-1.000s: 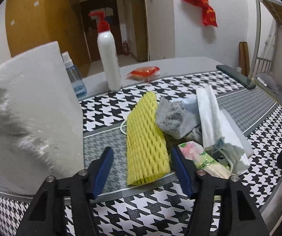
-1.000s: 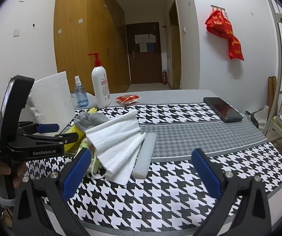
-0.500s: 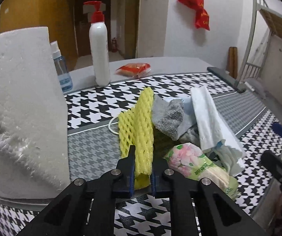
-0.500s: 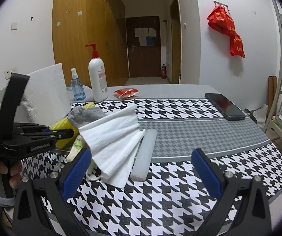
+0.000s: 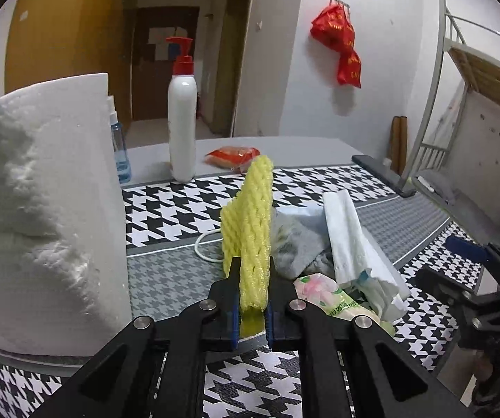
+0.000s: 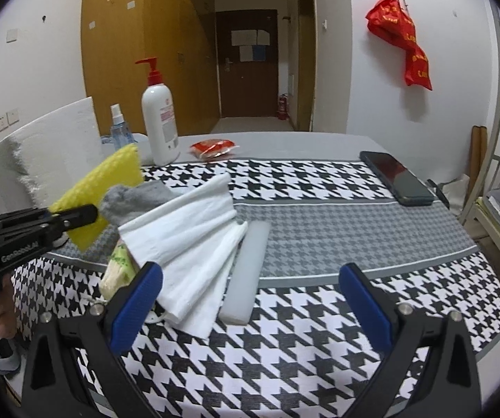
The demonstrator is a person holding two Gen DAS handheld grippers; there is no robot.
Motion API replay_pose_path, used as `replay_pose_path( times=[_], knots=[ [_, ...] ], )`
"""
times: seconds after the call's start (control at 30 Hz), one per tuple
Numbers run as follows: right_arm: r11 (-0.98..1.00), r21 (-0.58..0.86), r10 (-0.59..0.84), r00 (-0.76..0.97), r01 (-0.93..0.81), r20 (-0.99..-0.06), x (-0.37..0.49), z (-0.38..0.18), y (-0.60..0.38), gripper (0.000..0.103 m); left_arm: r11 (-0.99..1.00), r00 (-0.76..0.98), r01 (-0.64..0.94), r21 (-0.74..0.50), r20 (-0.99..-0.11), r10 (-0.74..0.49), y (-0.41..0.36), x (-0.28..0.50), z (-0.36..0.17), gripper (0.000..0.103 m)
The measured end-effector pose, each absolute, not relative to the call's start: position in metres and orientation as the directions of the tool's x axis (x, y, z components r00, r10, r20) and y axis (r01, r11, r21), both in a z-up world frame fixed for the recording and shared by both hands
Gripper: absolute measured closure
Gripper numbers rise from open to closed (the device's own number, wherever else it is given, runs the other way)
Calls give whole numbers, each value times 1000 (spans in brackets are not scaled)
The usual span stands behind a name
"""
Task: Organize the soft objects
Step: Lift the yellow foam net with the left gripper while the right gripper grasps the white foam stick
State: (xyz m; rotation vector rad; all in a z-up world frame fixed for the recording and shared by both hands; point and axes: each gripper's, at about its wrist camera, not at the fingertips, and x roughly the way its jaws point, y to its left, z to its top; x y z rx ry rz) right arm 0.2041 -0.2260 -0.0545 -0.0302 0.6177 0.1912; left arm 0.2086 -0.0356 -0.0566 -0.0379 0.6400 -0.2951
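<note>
At 9 o'clock of the pile, left gripper (image 5: pixel 252 310) pinching yellow foam net (image 5: pixel 250 230) lifted off the counter (image 6: pixel 337 230), right gripper (image 6: pixel 250 299) spread and idle; sock (image 6: pixel 128 202), cloth (image 6: pixel 194 240), tissue pack (image 5: pixel 330 299) unsorted — barely begun.

A houndstooth-covered counter (image 6: pixel 319 348) carries a pump bottle (image 6: pixel 159 122), spray bottle (image 6: pixel 119 129), red packet (image 6: pixel 213 147), phone (image 6: pixel 399 177), white cloth (image 6: pixel 194 244) and foam strip (image 6: pixel 246 271).

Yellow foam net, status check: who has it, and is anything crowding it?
Left claw shut on yellow foam net, lifted clear. Right claw open, empty. Grey sock and white towel piled alongside.
</note>
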Motion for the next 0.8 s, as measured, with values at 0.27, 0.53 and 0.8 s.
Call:
replay_pose_path(
  times=[0.27, 0.53, 0.8],
  knots=[
    [985, -34, 107, 755, -168, -646, 215, -69, -220, 30, 956, 771, 263, -132, -566, -290, -34, 205, -54, 92],
    [987, -67, 57, 707, -146, -705, 230, -82, -211, 49, 955, 785, 262, -137, -545, -293, -31, 200, -51, 92],
    [985, -55, 70, 673, -162, -736, 233, -86, -202, 60, 951, 795, 277, -134, -524, -305, -31, 195, -49, 92]
  ],
)
